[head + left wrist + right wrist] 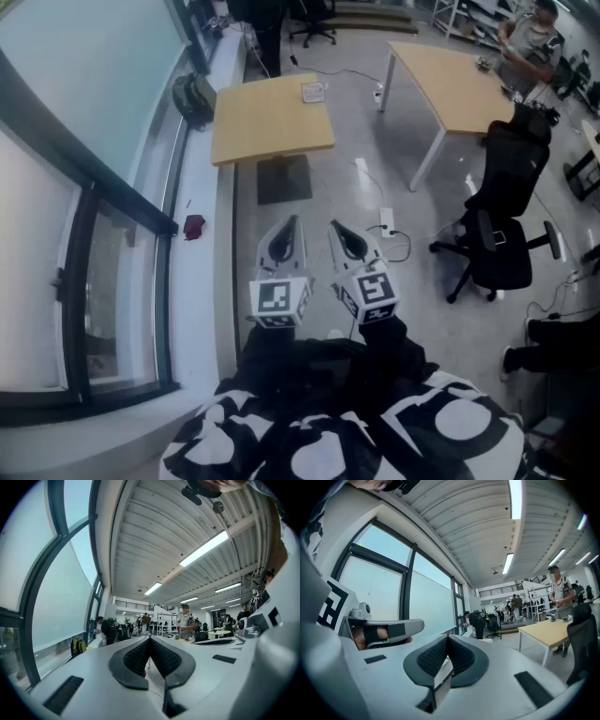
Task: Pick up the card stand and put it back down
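The card stand (313, 91) is a small pale object near the far edge of a wooden table (267, 127), well ahead of me. Both grippers are held close to my body and point level over the floor, far short of that table. My left gripper (289, 222) is shut, its dark pads (136, 656) meeting at the tip with nothing between them. Beside it, my right gripper (336, 226) is also shut and empty, its pads (464, 656) touching at the tip. The card stand does not show in either gripper view.
A second wooden table (459, 84) stands at the right, with a black office chair (502, 225) near it. A power strip and cables (386, 222) lie on the floor. A window ledge (197, 281) runs along the left, bearing a backpack (192, 98). A person (530, 37) sits far right.
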Motion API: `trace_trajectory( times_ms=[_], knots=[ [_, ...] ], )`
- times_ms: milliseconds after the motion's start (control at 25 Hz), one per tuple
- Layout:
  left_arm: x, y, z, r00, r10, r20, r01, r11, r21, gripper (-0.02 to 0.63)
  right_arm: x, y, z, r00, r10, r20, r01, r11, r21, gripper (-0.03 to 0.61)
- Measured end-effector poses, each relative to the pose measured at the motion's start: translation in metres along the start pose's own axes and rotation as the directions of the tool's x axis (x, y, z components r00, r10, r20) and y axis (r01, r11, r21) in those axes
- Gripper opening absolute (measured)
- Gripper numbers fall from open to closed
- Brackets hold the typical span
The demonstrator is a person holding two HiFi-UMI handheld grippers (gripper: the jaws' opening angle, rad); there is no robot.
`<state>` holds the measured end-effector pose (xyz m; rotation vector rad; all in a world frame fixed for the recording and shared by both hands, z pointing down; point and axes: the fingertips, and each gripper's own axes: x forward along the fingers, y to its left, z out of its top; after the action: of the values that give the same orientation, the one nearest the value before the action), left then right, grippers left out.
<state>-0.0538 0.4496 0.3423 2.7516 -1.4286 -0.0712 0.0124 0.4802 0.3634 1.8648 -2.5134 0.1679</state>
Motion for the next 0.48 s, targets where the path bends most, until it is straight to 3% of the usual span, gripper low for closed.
trace_trajectory(
  times_ms=[240, 480],
  knots=[
    [-0.010, -0.019, -0.019, 0.999, 0.027, -0.040, -0.026, 1.000, 0.013, 0.005, -0.017, -0.015, -0.014, 1.000, -0.013, -0.022, 0.013, 0.999, 0.035, 0.012],
    [-0.017, -0.018, -0.022, 0.997, 0.066, -0.051, -0.063, 0.997, 0.049, 0.005, -0.014, -0.010, -0.023, 0.998, 0.026, -0.058, -0.022, 0.998, 0.058, 0.012]
  ],
)
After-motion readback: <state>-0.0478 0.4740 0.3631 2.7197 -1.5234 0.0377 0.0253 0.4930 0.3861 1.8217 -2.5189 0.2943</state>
